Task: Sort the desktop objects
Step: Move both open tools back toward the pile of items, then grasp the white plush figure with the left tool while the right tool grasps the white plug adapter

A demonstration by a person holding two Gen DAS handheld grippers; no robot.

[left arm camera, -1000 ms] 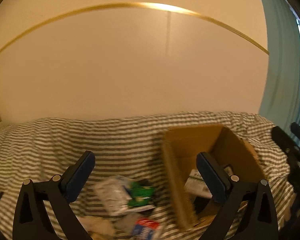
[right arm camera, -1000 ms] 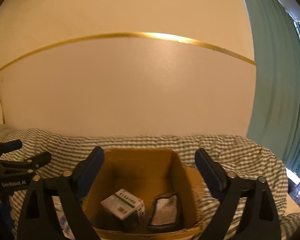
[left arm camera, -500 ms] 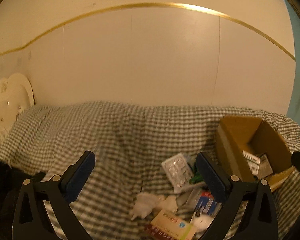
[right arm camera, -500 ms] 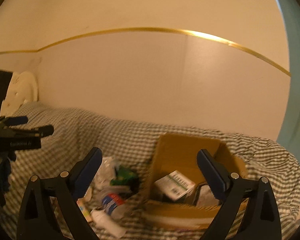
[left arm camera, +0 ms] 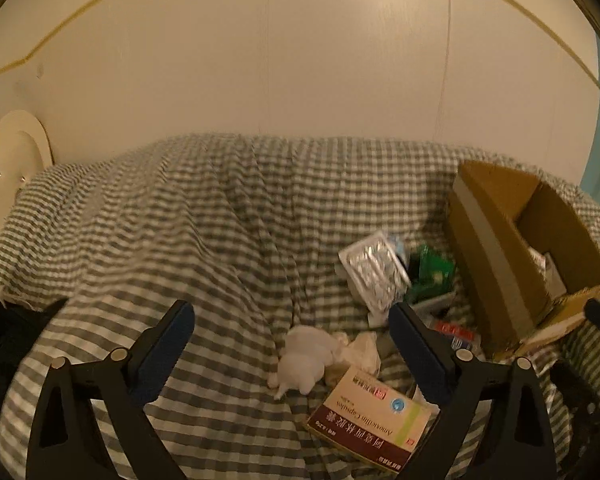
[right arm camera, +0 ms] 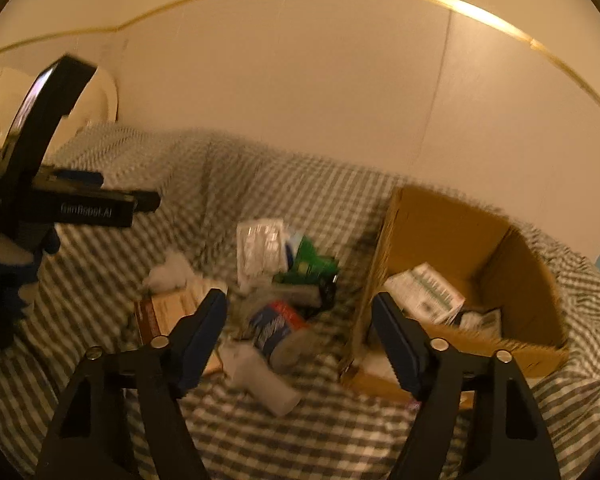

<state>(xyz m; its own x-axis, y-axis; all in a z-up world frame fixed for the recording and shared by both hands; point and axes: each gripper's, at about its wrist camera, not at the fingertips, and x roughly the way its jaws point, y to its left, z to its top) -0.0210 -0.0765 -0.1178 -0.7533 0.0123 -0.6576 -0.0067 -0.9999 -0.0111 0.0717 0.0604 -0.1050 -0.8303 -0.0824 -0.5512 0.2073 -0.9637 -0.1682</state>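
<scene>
Between picks, both grippers wide open, empty; next: close on amoxicillin box for cardboard box

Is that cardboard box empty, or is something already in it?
Not empty. The open-topped cardboard box holds a white printed carton, with another packet beside it; what that packet is cannot be told.

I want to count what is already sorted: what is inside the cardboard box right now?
In the cardboard box lies a white carton with green print, and beside it a smaller pale packet. The near wall hides the rest of the floor.
</scene>
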